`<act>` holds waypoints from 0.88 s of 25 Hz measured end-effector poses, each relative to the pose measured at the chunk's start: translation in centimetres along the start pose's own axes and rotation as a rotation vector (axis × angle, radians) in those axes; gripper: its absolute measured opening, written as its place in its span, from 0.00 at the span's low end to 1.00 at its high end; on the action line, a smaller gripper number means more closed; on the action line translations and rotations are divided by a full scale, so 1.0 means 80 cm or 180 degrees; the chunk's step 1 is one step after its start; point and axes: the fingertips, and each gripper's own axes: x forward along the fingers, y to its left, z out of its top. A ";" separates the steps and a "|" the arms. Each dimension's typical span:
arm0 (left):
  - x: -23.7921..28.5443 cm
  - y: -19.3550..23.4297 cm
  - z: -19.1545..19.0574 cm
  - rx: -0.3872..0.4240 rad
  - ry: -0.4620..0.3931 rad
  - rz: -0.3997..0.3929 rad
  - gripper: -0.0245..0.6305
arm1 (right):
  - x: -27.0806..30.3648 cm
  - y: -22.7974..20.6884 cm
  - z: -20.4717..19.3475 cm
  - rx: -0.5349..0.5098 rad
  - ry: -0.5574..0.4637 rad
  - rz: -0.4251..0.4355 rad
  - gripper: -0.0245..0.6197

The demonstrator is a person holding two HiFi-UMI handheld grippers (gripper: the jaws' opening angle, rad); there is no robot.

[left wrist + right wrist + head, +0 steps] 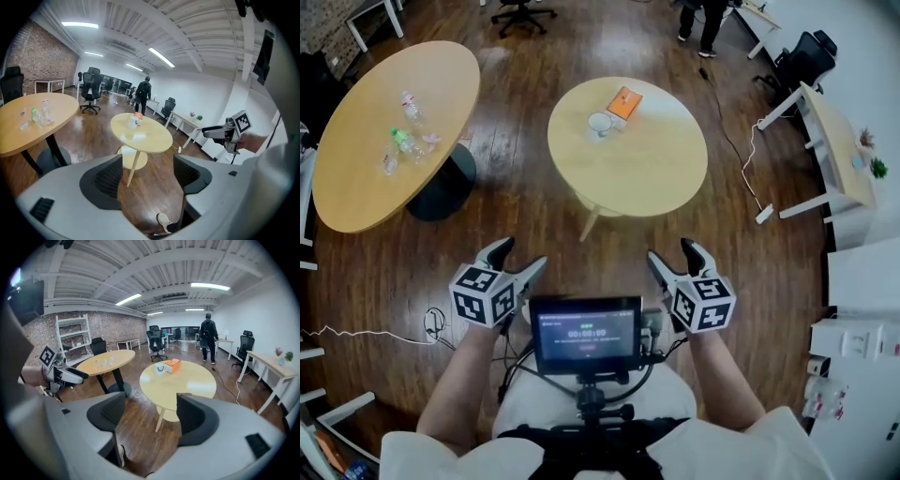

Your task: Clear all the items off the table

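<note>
- The person stood a little back from the small round table point(661, 183), holding a gripper low in each hand, one on either side of a small screen point(586, 330) at chest height.
- The left gripper point(520, 258) had its jaws spread apart and gripped nothing. Only the wooden floor point(534, 216) and the table's leg showed between them.
- The right gripper point(672, 253) was the same, with its jaws apart and empty, pointing toward the table.
- A white cup point(600, 124) sat on the far part of the small table.
- An orange box point(624, 101) lay just beside the cup, to its far right. I could not tell whether the two touched.
- Both the cup and the box were well apart from the grippers.
- A larger round table point(356, 187) stood to the left, with a few clear bottles point(411, 108) on it.
- A white desk point(834, 141) ran along the right wall with a small plant point(874, 167) on it.
- Another person point(703, 19) was at the far end of the room.
</note>
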 end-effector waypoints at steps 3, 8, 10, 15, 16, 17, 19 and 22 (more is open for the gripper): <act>0.023 -0.055 0.001 0.0021 -0.0014 0.0009 0.55 | -0.029 -0.043 -0.012 -0.0018 -0.0058 -0.0006 0.59; 0.049 -0.127 -0.014 0.0084 0.0093 0.0064 0.55 | -0.054 -0.097 -0.040 -0.0013 -0.0084 0.0074 0.59; 0.055 -0.150 -0.020 0.0028 0.0072 0.0074 0.55 | -0.062 -0.112 -0.050 -0.0021 -0.0090 0.0121 0.59; 0.058 -0.186 -0.039 0.0008 0.0107 0.0196 0.55 | -0.075 -0.133 -0.064 -0.0049 -0.0111 0.0241 0.59; 0.056 -0.189 -0.042 0.0019 0.0126 0.0229 0.55 | -0.076 -0.135 -0.066 -0.0050 -0.0114 0.0263 0.59; 0.054 -0.191 -0.044 0.0030 0.0143 0.0258 0.55 | -0.076 -0.135 -0.067 -0.0048 -0.0114 0.0283 0.59; 0.050 -0.192 -0.046 0.0061 0.0170 0.0301 0.56 | -0.074 -0.133 -0.070 -0.0043 -0.0103 0.0317 0.59; 0.042 -0.184 -0.045 0.0092 0.0178 0.0328 0.56 | -0.065 -0.123 -0.068 -0.0056 -0.0098 0.0354 0.59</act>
